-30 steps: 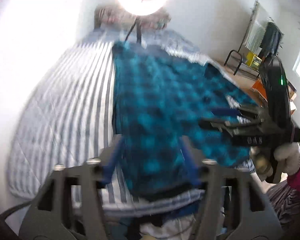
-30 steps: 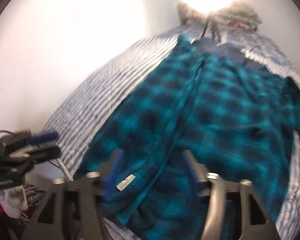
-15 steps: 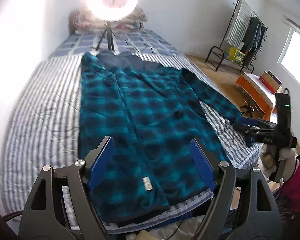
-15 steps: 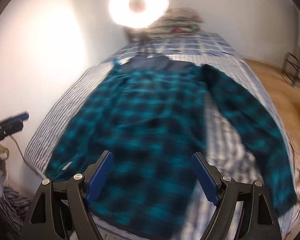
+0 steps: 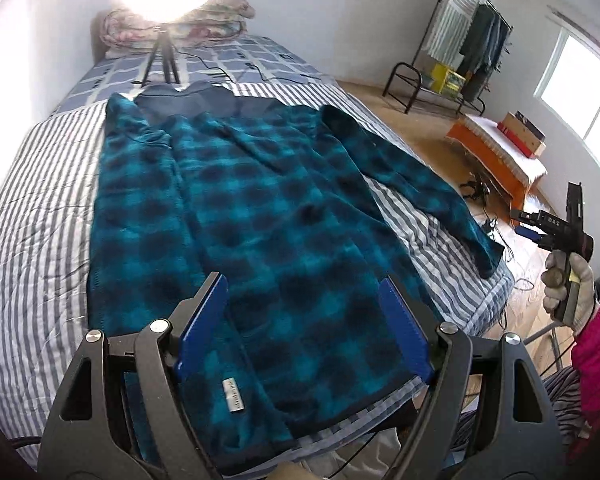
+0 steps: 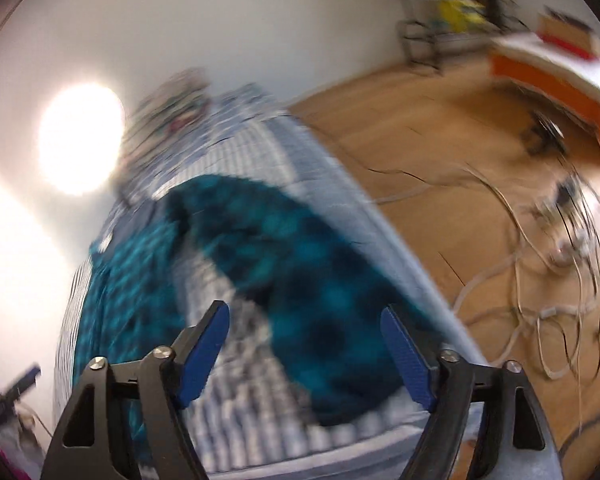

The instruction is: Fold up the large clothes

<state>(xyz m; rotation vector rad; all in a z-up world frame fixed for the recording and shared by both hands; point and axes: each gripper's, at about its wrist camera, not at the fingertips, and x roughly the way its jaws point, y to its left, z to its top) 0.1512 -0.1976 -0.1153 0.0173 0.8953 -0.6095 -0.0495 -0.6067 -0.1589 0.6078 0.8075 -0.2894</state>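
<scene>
1. The bed with the blue-and-white striped quilt (image 5: 32,216) carried everything you had to work on; no tabletop was in play.
2. The large teal-and-black plaid fleece jacket (image 5: 260,220) lay spread flat along that bed, navy collar toward the far end and hem at the near edge. Its one sleeve (image 5: 412,176) angled out to the bed's right edge, the cuff right at the corner.
3. Your left gripper (image 5: 302,320) hovered over the hem with its jaws wide apart and nothing between the blue pads.
4. Your right gripper (image 6: 304,348) pointed at the sleeve end near the bed edge. Its jaws had just been closing a little, yet they stood well open with no cloth pinched between them.
5. That view was heavily smeared, so a grab in that state could have missed the cuff or caught the quilt with it.
6. The cuff sat so close to the edge that a nudge could have slid it onto the wooden floor (image 6: 440,152), among the loose white cables (image 6: 540,280).
7. Thick fleece could have slipped from a shallow pinch, leaving a crooked fold.
8. No container held anything relevant to the fold.
</scene>
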